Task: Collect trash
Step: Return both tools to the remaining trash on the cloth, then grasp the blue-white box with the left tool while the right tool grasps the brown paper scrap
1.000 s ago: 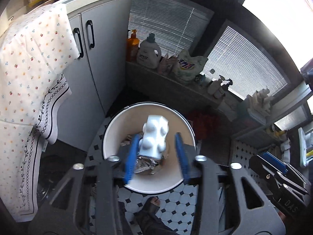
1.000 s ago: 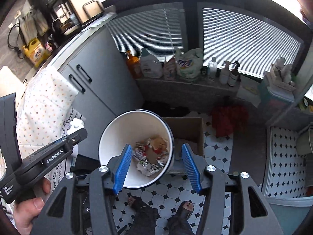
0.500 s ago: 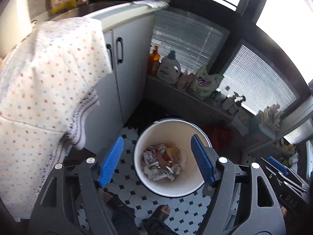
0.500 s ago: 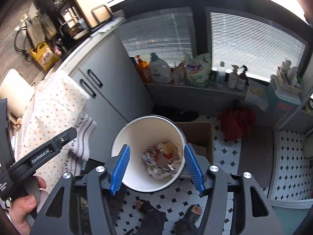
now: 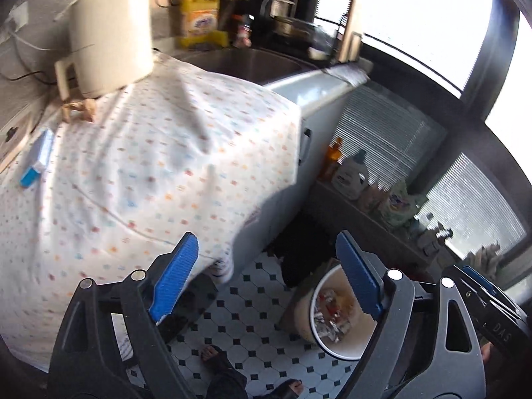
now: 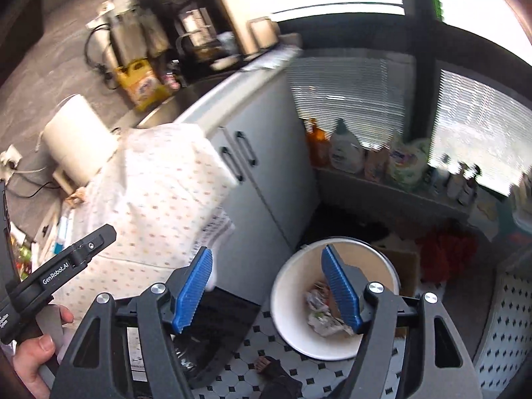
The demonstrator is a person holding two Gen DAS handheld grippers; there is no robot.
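"GenRobot.AI" on left gripper (image 6: 63,267) body, "DAS" on right gripper (image 5: 498,326) body, bottle labels illegible

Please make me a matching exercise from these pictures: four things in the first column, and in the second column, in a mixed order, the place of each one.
Things:
1. white bin
2. crumpled trash
3. dotted cloth
4. yellow jug

Places:
A. on the counter, beside the sink
B. on the black-and-white tiled floor
C. spread over the tabletop and hanging down over its edge
D. at the bottom of the bin

Right pairs: 1-B, 2-D, 3-C, 4-A
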